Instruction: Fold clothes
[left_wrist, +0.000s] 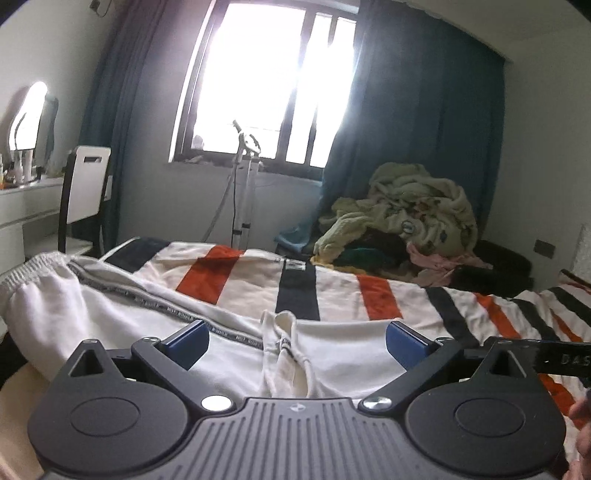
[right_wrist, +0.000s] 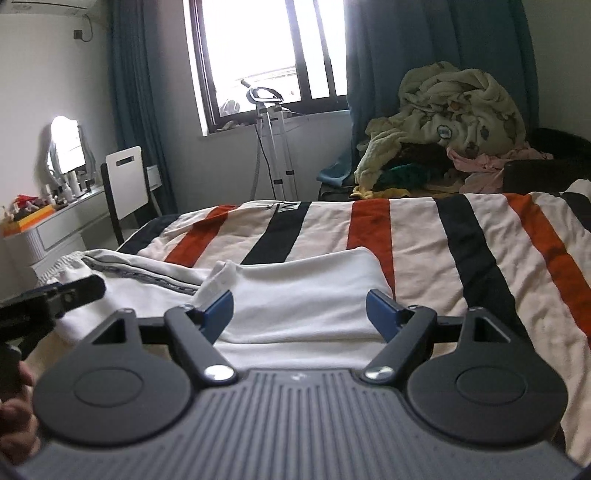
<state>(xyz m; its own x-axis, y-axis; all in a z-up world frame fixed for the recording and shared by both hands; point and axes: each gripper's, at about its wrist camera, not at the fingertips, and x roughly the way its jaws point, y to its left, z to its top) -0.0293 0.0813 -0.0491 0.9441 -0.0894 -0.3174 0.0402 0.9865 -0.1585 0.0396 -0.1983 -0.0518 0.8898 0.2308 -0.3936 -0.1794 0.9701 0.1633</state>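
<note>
Low in the left wrist view, the left gripper (left_wrist: 295, 341) is spread wide, its two blue pads (left_wrist: 188, 341) apart and clasping nothing, hanging just over the white trousers (left_wrist: 122, 314). In the right wrist view the right gripper (right_wrist: 300, 312) is spread wide too, nothing between its pads, right above the folded end of those trousers (right_wrist: 306, 284). One garment, then, lying across the near edge of the striped blanket (right_wrist: 461, 236) (waistband off at the left of frame, a grey lettered band running along the leg). Beyond it, the bed cover shows orange and black stripes on cream. Further back, right of centre, a heap of laundry (right_wrist: 454, 122) sits piled up, a pale green fleece on top, pink and dark pieces under it; what holds it I cannot tell. At mid-left, one white chair (right_wrist: 127, 184) beside a dresser (right_wrist: 55, 225) crowded with small bottles. Farthest off, one window (left_wrist: 266, 81) between two blue curtains (left_wrist: 424, 110).
</note>
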